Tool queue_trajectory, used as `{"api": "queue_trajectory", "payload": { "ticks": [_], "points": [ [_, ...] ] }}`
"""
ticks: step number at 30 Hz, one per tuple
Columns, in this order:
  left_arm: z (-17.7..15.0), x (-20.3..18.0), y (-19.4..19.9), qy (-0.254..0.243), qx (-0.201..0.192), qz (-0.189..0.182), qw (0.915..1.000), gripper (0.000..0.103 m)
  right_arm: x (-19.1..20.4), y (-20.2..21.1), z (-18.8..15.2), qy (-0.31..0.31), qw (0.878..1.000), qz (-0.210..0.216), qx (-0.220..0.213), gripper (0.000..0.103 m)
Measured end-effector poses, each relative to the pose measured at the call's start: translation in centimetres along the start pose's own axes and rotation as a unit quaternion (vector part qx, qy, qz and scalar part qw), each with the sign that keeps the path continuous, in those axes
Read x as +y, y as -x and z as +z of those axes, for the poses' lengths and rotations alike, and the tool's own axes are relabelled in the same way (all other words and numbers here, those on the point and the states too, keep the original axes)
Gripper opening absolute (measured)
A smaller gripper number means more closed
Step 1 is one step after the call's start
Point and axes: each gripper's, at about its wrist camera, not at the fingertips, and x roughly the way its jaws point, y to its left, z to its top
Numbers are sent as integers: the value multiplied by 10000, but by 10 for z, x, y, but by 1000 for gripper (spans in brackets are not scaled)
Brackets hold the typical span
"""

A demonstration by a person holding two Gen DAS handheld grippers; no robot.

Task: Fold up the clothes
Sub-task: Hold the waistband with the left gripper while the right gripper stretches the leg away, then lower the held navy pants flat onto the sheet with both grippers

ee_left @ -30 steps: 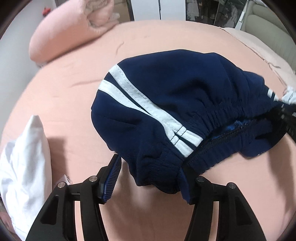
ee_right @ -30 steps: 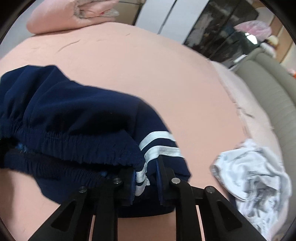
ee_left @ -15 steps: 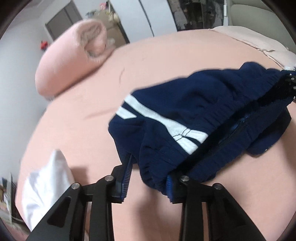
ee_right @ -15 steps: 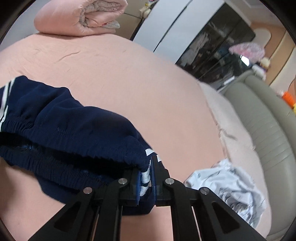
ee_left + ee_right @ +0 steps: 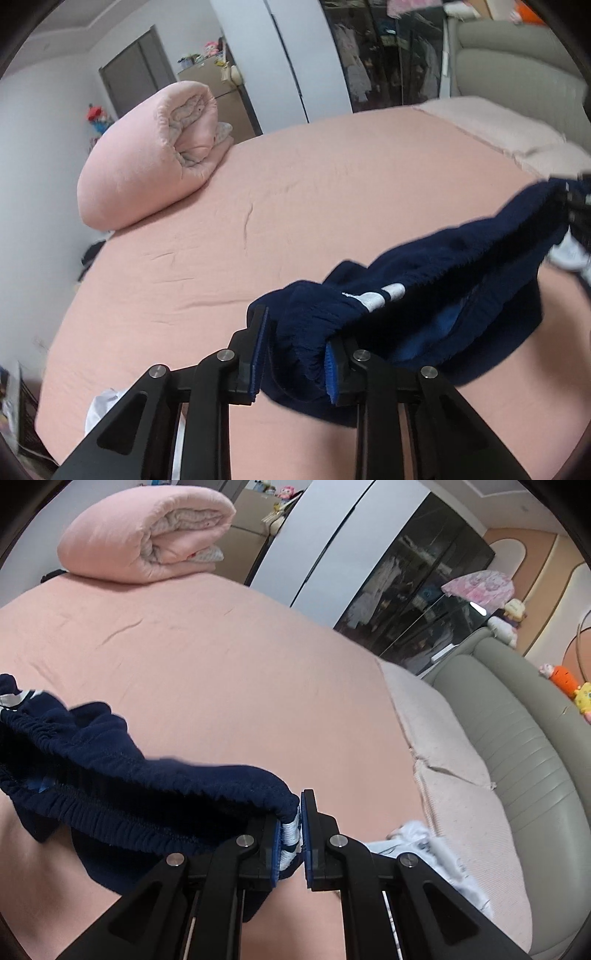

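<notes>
Navy shorts (image 5: 424, 310) hanging by waistband above pink bed (image 5: 295, 192), lower centre of both views. Left gripper (image 5: 291, 350) closing on bunched waistband; right gripper (image 5: 291, 834) clenched on striped end. Step looks like lift-and-spread. Next: probably pull taut, lay flat.

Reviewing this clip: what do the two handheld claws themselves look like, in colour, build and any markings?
Both look alike. The left claw and right claw are matte black, with two angular fingers on linkage arms with triangular cut-outs, joined by round silver pins. The inner pads are blue; the left's look ribbed. No cables, markings, hands or sleeves show.
</notes>
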Motion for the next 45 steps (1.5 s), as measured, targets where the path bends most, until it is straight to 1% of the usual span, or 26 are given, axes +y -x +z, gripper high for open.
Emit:
{"api": "queue_trajectory", "payload": {
  "ticks": [1,2,4,5,6,9,12,15,17,19,22,25,27,30,32,34,35,37,40,42,45],
  "points": [
    [-4,-8,21,27,-24,-17,10000,23,-4,3,2,-28,10000,-27,-23,6],
    [4,-8,24,8,-83,-3,10000,23,-8,5,5,-46,10000,-63,-46,6],
    [23,-5,19,-88,-225,77,9997,23,-18,12,11,-70,9998,-155,-138,6],
    [28,-8,27,-126,-299,108,9994,23,-20,16,13,-88,9996,-191,-183,6],
    [39,-4,24,-137,-367,113,9992,23,-24,20,15,-103,9994,-230,-227,6],
    [68,-1,33,-2,-501,37,9987,23,-35,30,27,-105,9984,-403,-390,6],
    [86,-9,42,-136,-684,218,9973,23,-46,40,42,-192,9965,-582,-564,6],
    [107,-17,45,-305,-864,278,9954,23,-57,44,58,-321,9941,-738,-723,6],
    [115,-23,47,-385,-917,361,9944,23,-66,44,70,-426,9925,-824,-797,6],
    [129,-25,43,-433,-954,479,9933,23,-75,44,84,-577,9910,-870,-843,6],
    [145,-19,41,-282,-1021,560,9928,23,-88,42,105,-790,9885,-943,-882,6],
    [149,-7,42,-121,-1131,575,9918,23,-94,44,114,-995,9876,-765,-938,6],
    [146,-2,38,-84,-1101,527,9925,23,-92,43,112,-1029,9887,-604,-902,6],
    [123,6,28,-101,-885,462,9949,23,-76,43,98,-912,9925,-305,-754,6],
    [101,12,20,100,-549,174,9983,23,-62,36,82,-891,9948,-52,-500,6],
    [83,18,11,315,-256,-102,9991,23,-52,27,63,-967,9948,272,-194,6],
    [73,20,7,297,-149,-156,9993,23,-47,24,53,-996,9941,420,-23,6],
    [49,20,7,72,-35,-182,9998,23,-39,19,35,-992,9923,686,266,6],
    [18,12,9,-441,153,-302,9985,23,-29,21,11,-810,9920,868,423,6],
    [1,5,12,-625,223,-408,9970,23,-23,25,-3,-635,9923,944,481,6],
    [-25,-5,19,-745,359,-575,9949,23,-16,34,-24,-534,9899,1147,636,6]
  ]
}}
